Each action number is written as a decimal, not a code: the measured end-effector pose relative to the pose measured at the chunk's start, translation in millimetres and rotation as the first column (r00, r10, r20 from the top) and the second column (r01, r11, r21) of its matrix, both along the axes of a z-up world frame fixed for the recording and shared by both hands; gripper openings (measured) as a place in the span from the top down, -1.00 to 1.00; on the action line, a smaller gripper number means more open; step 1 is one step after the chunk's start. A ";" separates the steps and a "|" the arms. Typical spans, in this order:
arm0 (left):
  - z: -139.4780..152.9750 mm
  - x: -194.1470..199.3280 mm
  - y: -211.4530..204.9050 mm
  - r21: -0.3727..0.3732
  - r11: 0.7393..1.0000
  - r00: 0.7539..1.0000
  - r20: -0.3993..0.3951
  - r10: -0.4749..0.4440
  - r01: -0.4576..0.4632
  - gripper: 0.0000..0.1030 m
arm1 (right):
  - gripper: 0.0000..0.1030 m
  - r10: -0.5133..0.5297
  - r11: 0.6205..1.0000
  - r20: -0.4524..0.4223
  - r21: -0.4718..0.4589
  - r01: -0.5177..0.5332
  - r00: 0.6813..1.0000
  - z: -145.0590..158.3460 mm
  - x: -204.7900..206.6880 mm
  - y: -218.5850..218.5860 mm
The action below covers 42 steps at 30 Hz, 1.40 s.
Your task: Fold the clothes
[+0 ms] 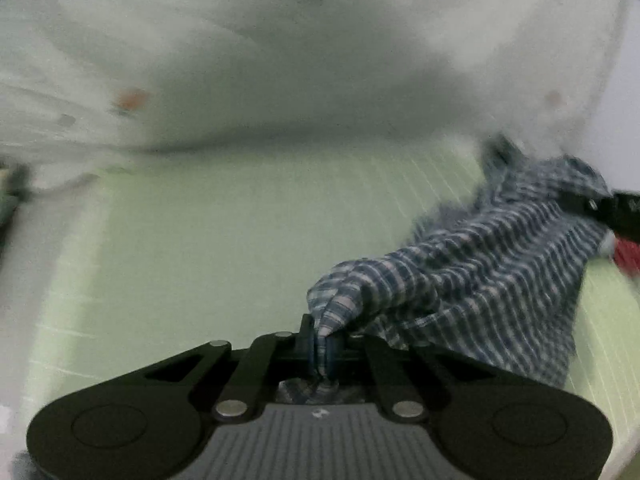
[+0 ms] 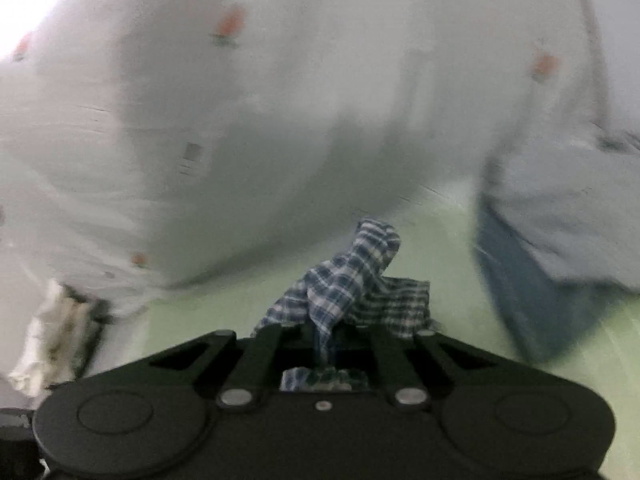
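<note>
Left gripper [image 1: 320, 350] pinches the plaid shirt [image 1: 480, 276], right gripper [image 2: 325, 346] too; soft, limp cloth, best gripped at its edges.

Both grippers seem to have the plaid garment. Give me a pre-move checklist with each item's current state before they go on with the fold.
1. Left gripper shut on the plaid garment: ok, cloth pinched between the jaws.
2. Right gripper shut on the same garment: ok.
3. Cloth spans between both grippers: ok in the left wrist view.
4. Garment flat and uncreased: not ok, bunched.
5. Green mat bare ahead of the left gripper: ok.
6. Blue folded clothing clear of the path: cannot tell, blurred.
</note>
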State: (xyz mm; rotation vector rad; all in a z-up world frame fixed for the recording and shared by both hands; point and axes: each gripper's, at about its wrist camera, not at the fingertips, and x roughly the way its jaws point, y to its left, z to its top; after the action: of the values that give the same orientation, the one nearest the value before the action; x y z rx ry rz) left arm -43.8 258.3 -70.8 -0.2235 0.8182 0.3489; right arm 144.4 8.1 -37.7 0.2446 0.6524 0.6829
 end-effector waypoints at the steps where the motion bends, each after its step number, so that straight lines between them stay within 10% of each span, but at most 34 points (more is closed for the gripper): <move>1: 6.9 -8.5 10.5 -0.005 0.999 0.999 0.021 0.034 -0.034 0.89 | 0.91 0.015 1.000 0.016 0.020 -0.015 1.000 6.7 -3.9 11.2; 6: 7.5 -45.4 47.2 -0.112 0.981 0.986 0.030 0.165 -0.161 0.78 | 0.84 0.054 0.997 0.027 0.051 -0.055 0.998 23.6 -22.7 65.4; 10: -30.9 -78.3 53.5 -0.213 0.937 0.961 -0.073 0.265 -0.275 0.41 | -0.13 -0.011 0.973 0.021 -0.230 0.016 1.000 -6.1 -52.2 104.1; 14: -45.6 -126.8 66.5 -0.224 0.907 0.933 -0.136 0.333 -0.356 -0.16 | -0.50 -0.089 0.956 -0.039 -0.284 0.074 0.995 -31.1 -100.4 113.2; 21: -43.8 -198.1 110.7 -0.224 0.874 0.902 -0.148 0.406 -0.430 -0.41 | -0.50 0.003 0.976 -0.148 -0.214 -0.035 0.989 -51.0 -184.8 157.4; 30: -36.0 -225.9 97.3 -0.146 0.922 0.927 -0.172 0.334 -0.359 -0.59 | -0.50 0.109 0.961 -0.373 -0.198 -0.193 0.922 -104.6 -224.7 220.9; 35: -30.9 -228.1 96.7 -0.119 0.938 0.940 -0.141 0.309 -0.326 -0.59 | 0.75 0.078 0.975 -0.420 -0.159 -0.157 0.904 -120.4 -214.8 207.9; 42: -24.3 -215.2 103.0 -0.178 0.923 0.940 -0.089 0.331 -0.342 -0.59 | 0.89 -0.076 0.965 -0.331 -0.262 -0.014 0.941 -111.7 -187.8 137.0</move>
State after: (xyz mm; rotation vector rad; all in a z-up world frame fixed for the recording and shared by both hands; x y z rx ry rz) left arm -259.0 361.3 -95.2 -0.5399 0.8715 0.6032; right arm -43.4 145.1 -149.4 0.1273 1.0583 0.5202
